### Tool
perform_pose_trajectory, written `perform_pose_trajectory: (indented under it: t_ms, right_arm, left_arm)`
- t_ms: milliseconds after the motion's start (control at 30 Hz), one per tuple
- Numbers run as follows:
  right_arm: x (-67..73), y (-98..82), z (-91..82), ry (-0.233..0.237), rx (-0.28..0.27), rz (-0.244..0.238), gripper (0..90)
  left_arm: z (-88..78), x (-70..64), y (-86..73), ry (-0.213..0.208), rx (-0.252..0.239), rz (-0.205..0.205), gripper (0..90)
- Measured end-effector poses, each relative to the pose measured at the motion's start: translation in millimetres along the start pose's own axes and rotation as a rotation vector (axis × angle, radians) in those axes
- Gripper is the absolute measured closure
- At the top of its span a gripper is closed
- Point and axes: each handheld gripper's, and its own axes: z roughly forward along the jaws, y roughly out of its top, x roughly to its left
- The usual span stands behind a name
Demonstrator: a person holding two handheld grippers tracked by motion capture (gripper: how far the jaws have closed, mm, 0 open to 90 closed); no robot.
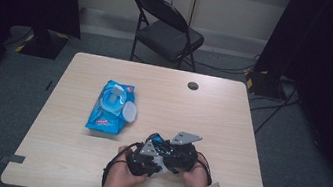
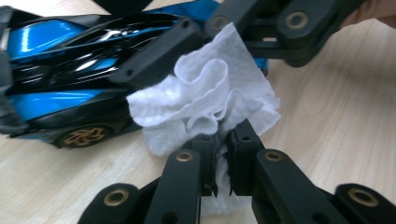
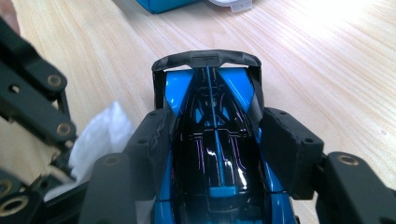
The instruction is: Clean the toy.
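A glossy blue and black toy car [image 3: 210, 93] sits low over the table between the jaws of my right gripper [image 3: 215, 135], whose pads press on its two sides. My left gripper [image 2: 223, 140] is shut on a crumpled white wipe [image 2: 205, 98]. The wipe rests against the side of the car [image 2: 60, 60], right by one finger of the right gripper [image 2: 159, 51]. In the high view both grippers are bunched together near the table's front edge, the left gripper [image 1: 144, 160] beside the right gripper [image 1: 180, 154], with the car hidden under them. The wipe [image 3: 100, 130] also shows left of the car.
A blue pack of wet wipes [image 1: 113, 106] lies left of centre on the wooden table [image 1: 230, 124], its white lid [image 1: 129, 112] flipped open. A dark grommet [image 1: 193, 85] sits near the far edge. A black folding chair [image 1: 167, 30] stands beyond the table.
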Motion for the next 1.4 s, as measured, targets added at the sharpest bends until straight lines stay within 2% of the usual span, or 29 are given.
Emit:
perform_pose_trajectory:
  t_ms: [367, 433, 600, 967, 1200, 1400]
  right_arm:
    - [-0.1, 0.0, 0.0, 0.000, 0.000, 0.000, 42.9]
    - [-0.1, 0.0, 0.1, 0.000, 0.000, 0.000, 42.9]
    - [-0.1, -0.3, -0.3, 0.000, 0.000, 0.002, 42.9]
    - [0.2, -0.2, 0.0, -0.001, 0.000, 0.002, 42.9]
    - [-0.2, -0.2, 0.0, 0.000, -0.001, 0.002, 42.9]
    - [0.0, -0.2, 0.0, -0.001, -0.002, 0.002, 42.9]
  left_arm:
    - [7.0, -10.1, 3.5, -0.025, -0.001, 0.018, 83.7]
    - [8.5, -12.0, 3.8, -0.042, -0.004, 0.013, 83.8]
    - [12.7, -17.6, 6.3, -0.041, -0.005, 0.033, 83.8]
    - [17.9, -24.8, 8.0, -0.080, -0.011, 0.052, 83.6]
    - [14.0, -25.5, 7.2, -0.111, -0.013, 0.057, 83.6]
    - [6.5, -23.0, 4.2, -0.111, -0.006, 0.061, 83.8]
